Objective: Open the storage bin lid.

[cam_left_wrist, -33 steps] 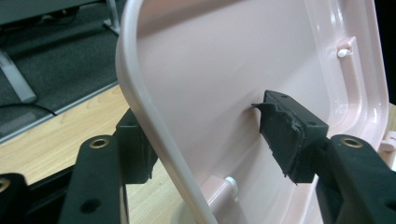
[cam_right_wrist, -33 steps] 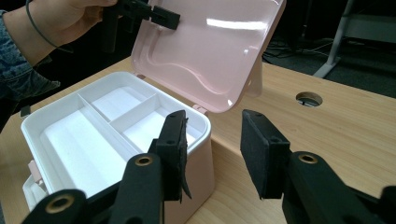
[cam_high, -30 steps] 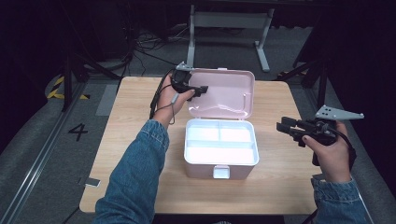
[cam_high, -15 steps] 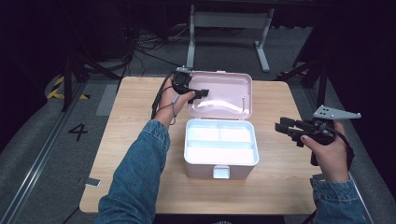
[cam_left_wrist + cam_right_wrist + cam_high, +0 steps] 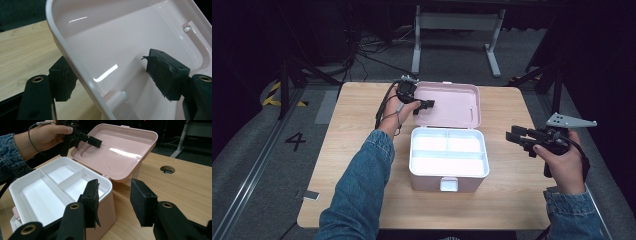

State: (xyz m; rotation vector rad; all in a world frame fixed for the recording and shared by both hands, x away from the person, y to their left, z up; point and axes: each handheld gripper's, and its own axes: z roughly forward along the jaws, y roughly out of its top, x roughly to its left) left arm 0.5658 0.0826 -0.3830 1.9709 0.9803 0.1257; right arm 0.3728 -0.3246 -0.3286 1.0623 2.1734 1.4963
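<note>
Left gripper (image 5: pixel 424 105) straddles the open lid (image 5: pixel 452 102) rim, jaws apart, unclamped. Right gripper (image 5: pixel 519 137) hovers off the box (image 5: pixel 449 172), jaws apart. Likely next: clamp rim, swing lid.

Small grey tag (image 5: pixel 310 195) perhaps; table-edge item unclear.

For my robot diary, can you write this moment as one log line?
box: open | lid: left claw astride its edge | right claw: open, empty

Numeral "4" (image 5: pixel 295 141) marked in black on the grey floor, left of the wooden table (image 5: pixel 352 150), no other legible text
</note>
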